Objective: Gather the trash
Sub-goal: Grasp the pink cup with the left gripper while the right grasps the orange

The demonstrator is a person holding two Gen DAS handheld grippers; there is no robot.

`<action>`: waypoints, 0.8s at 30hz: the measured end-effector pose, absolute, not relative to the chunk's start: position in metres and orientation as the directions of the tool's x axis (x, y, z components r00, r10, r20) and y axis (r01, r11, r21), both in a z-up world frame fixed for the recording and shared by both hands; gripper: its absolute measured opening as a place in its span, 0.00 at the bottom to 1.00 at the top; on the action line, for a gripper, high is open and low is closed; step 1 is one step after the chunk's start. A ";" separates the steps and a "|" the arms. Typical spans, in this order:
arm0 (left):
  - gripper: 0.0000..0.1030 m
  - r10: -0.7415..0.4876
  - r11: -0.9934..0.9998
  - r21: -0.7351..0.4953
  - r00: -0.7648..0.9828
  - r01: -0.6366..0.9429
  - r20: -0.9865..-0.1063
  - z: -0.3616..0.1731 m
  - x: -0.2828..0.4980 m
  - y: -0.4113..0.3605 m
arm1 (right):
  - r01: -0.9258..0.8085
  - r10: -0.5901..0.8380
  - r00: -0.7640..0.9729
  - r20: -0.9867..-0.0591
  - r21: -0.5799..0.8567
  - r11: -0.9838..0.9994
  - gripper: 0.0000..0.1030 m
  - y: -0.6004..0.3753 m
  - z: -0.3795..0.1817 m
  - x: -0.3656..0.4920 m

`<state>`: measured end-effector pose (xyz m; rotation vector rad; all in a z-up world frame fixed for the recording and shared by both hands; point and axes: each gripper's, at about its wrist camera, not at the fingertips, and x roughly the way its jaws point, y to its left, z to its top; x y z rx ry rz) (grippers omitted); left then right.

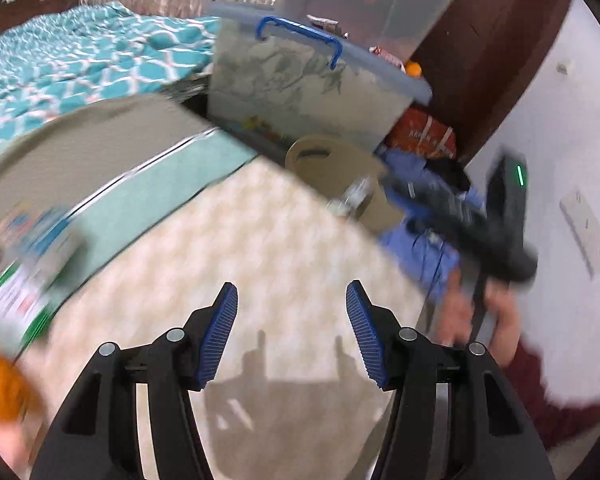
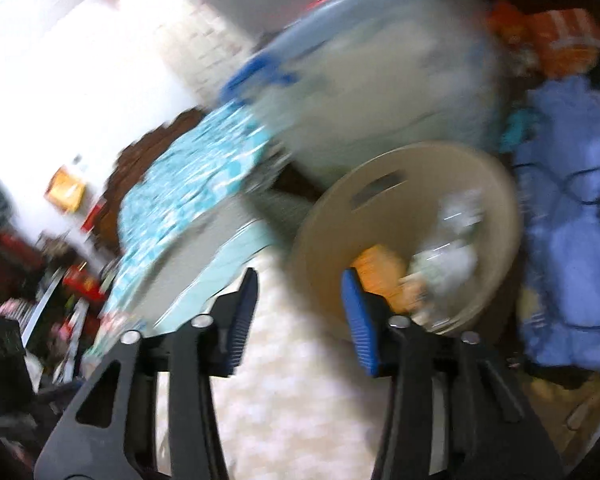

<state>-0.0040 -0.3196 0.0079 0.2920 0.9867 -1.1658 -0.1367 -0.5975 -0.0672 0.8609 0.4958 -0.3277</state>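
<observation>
Both the left gripper [image 1: 292, 334] and right gripper [image 2: 300, 320] stand part open and empty near a beige bin [image 2: 496, 208] holding blurred trash [image 2: 448, 256].

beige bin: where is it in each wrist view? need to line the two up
Left wrist: beige bin sits right of centre, upper middle, past the patterned table's far edge.
Right wrist: beige bin right of centre, larger, just beyond the right tongs, trash visible inside.
Shared landmark: blue-handled storage box directly behind the bin.

blurred print on orange bag [image 1: 424, 136], nothing legible
</observation>
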 end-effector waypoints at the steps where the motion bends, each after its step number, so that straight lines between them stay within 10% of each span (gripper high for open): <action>1: 0.50 -0.620 0.430 -0.257 0.076 0.866 -0.781 0.006 -0.008 -0.295 | 0.439 -0.041 0.844 -0.535 0.645 0.625 0.38 -0.588 -0.066 -0.129; 10: 0.41 -0.645 0.687 -0.430 0.219 0.586 -0.732 0.002 0.042 -0.101 | 0.095 0.333 0.773 -0.540 0.617 0.781 0.41 -0.422 -0.050 -0.013; 15: 0.41 -0.675 0.713 -0.516 0.264 0.475 -0.689 -0.002 0.069 -0.054 | -0.052 0.409 0.714 -0.568 0.540 0.840 0.78 -0.341 -0.039 0.047; 22: 0.44 -0.671 0.722 -0.538 0.251 0.435 -0.698 -0.023 0.097 -0.061 | -0.027 0.445 0.609 -0.657 0.544 0.839 0.79 -0.299 -0.060 0.107; 24: 0.42 -0.664 0.729 -0.540 0.244 0.421 -0.707 -0.032 0.102 -0.063 | -0.024 0.490 0.590 -0.642 0.592 0.805 0.57 -0.298 -0.064 0.102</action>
